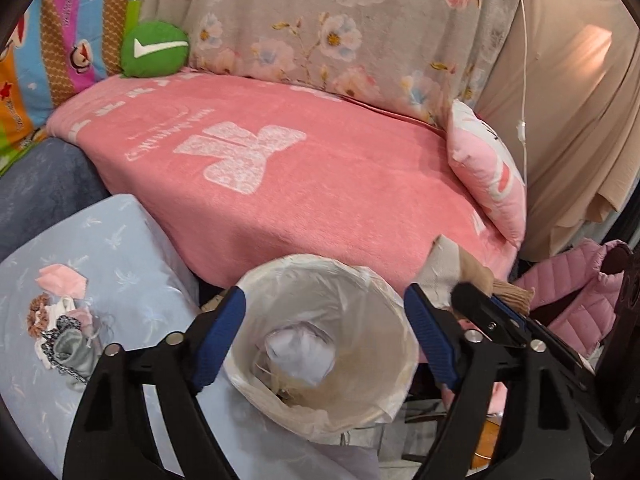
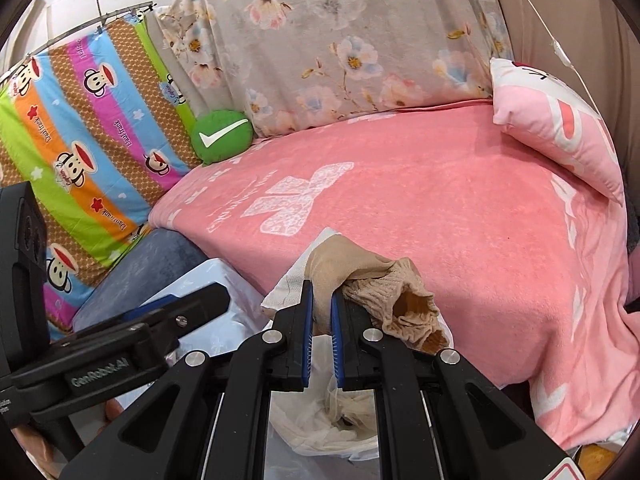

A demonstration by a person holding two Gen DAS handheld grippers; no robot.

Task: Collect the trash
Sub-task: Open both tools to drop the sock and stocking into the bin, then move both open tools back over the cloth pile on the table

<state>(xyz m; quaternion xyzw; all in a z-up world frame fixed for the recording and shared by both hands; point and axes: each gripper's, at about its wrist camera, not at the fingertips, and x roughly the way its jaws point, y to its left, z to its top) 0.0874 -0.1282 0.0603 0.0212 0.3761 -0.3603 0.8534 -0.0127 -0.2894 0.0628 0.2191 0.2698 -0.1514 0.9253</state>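
Observation:
A trash bin lined with a white plastic bag (image 1: pixel 384 304) stands below the pink bed edge, with crumpled white paper (image 1: pixel 300 354) inside. My left gripper (image 1: pixel 324 340) is open, its blue pads either side of the bin mouth, holding nothing. My right gripper (image 2: pixel 320 316) is shut on a beige stocking (image 2: pixel 344 264) bunched with a white tissue (image 2: pixel 288 284), held above the bin (image 2: pixel 320 420). The right gripper also shows in the left wrist view (image 1: pixel 476 304) with the stocking (image 1: pixel 472 270).
A pink blanket (image 1: pixel 280 184) covers the bed, with a green round cushion (image 1: pixel 154 48) and a pink pillow (image 1: pixel 488 172) on it. A light blue cushion (image 1: pixel 120 248) at left carries a pink paper scrap (image 1: pixel 62 282) and a small pile of cloth bits (image 1: pixel 64 336). A pink jacket (image 1: pixel 576 300) lies at right.

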